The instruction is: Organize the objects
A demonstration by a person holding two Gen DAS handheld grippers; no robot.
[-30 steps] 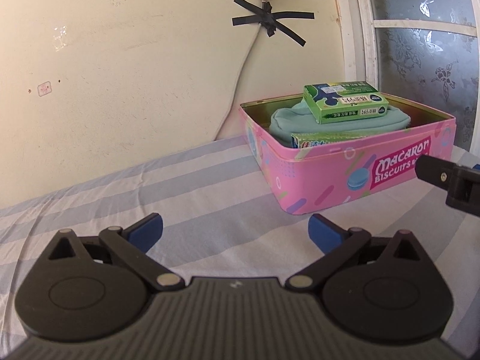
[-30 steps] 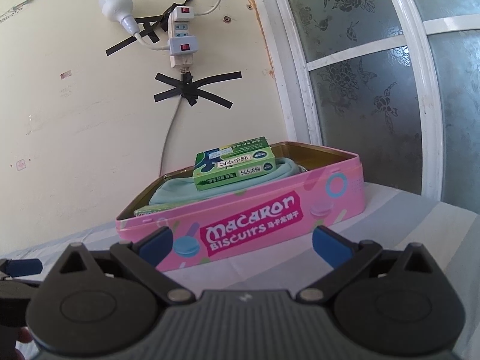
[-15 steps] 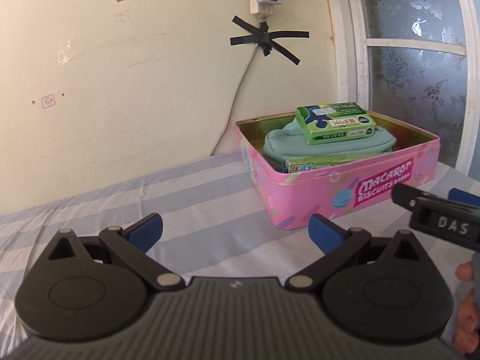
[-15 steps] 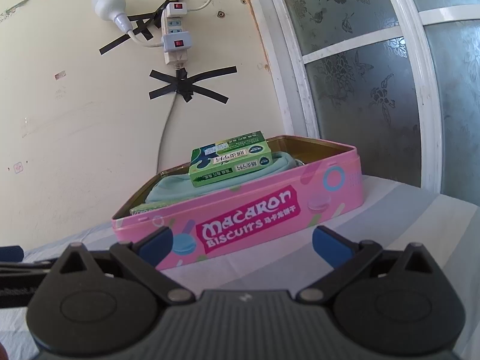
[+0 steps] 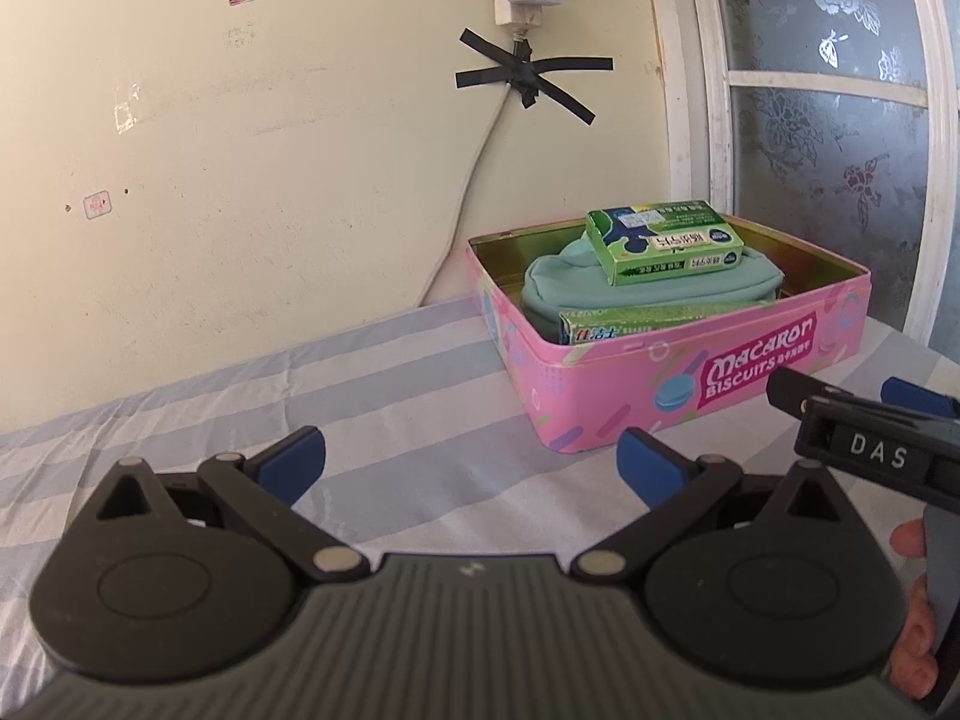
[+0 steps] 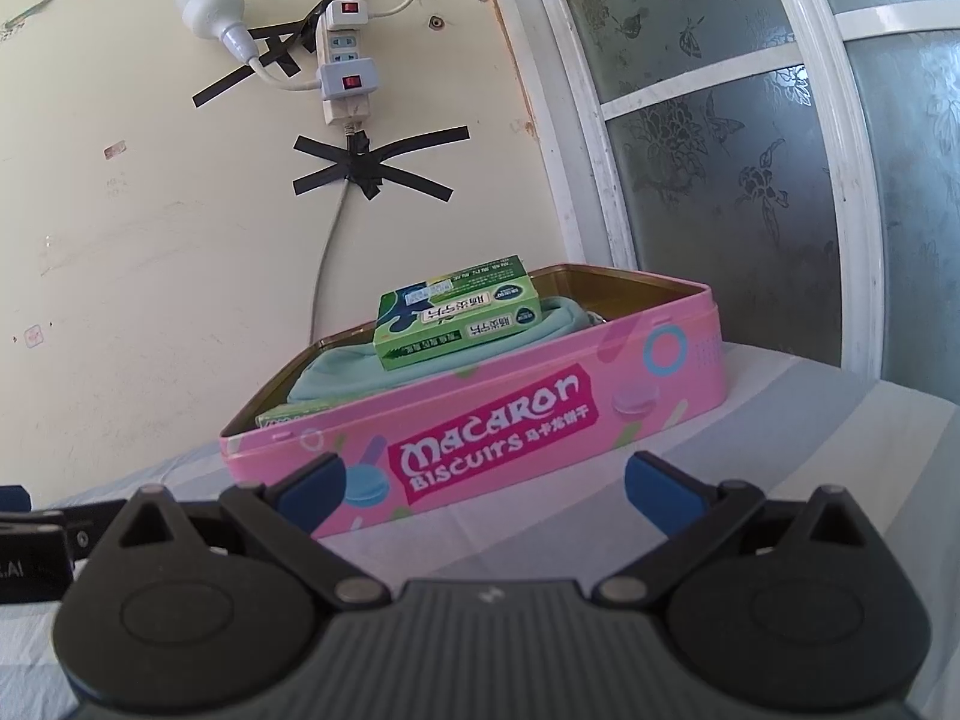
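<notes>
Both tongs gape empty above the striped sheet, the right gripper (image 6: 483,483) nearer the pink biscuit tin (image 6: 540,420) just ahead, long side facing it, while the left gripper (image 5: 471,459) sees the tin (image 5: 690,372) ahead-right.

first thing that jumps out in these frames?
The pink biscuit tin on the striped sheet, lid off, holding a teal pouch with a green box on top. Behind it, a power strip taped to the wall. Both claws, left and right, hang open and empty.
</notes>
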